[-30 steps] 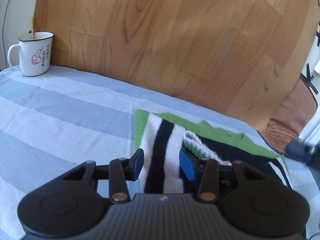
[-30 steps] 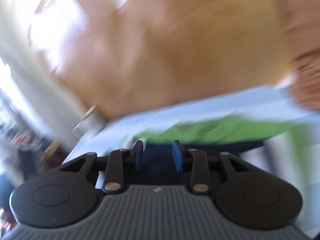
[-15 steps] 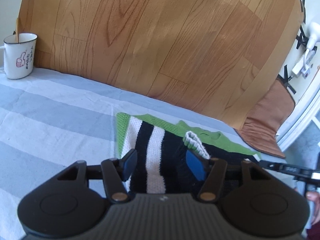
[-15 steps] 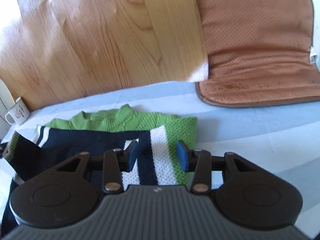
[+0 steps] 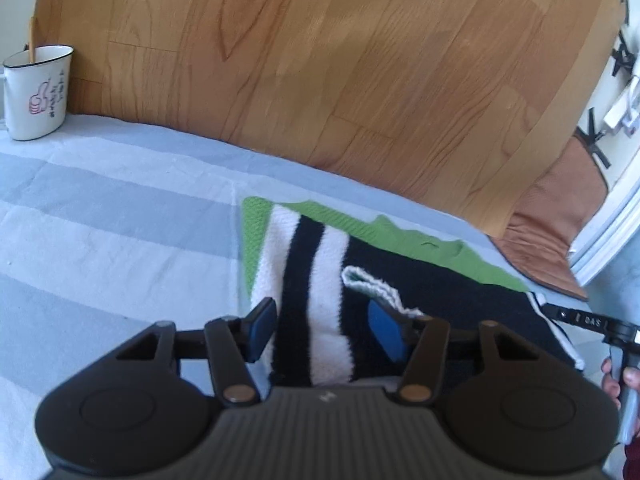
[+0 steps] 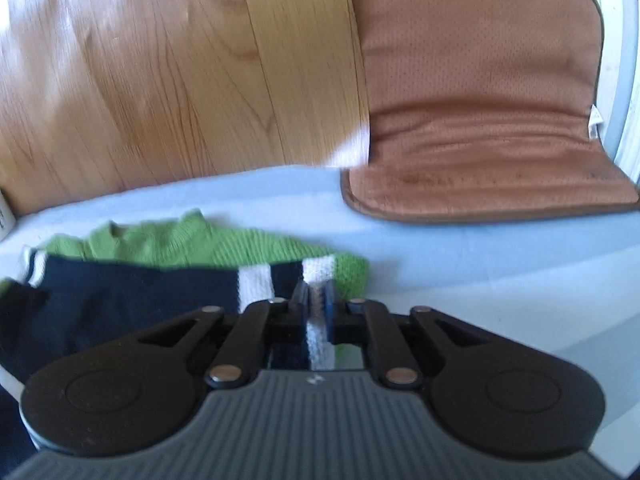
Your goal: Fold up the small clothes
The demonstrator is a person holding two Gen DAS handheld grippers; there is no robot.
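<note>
A small knitted sweater, green with black and white stripes, lies flat on the striped cloth. My left gripper sits low over its near left end. Its jaws are closing, with the black-and-white striped part between the blue pads, which stand apart from each other. A white cuff curls up beside the right pad. In the right wrist view the sweater stretches away to the left. My right gripper is closing and pinches the white stripe at the sweater's right end. It also shows in the left wrist view, where my right gripper is at the far right edge.
A white enamel mug with a stick in it stands at the back left. A wood-grain panel rises behind the blue-and-white striped cloth. A brown mat leans at the back right, next to a white frame. A hand holds the right gripper.
The right gripper came down onto the sweater's right end and its jaws went from apart to pinched on the white stripe. The left gripper stayed put, its jaws wider than a second ago.
</note>
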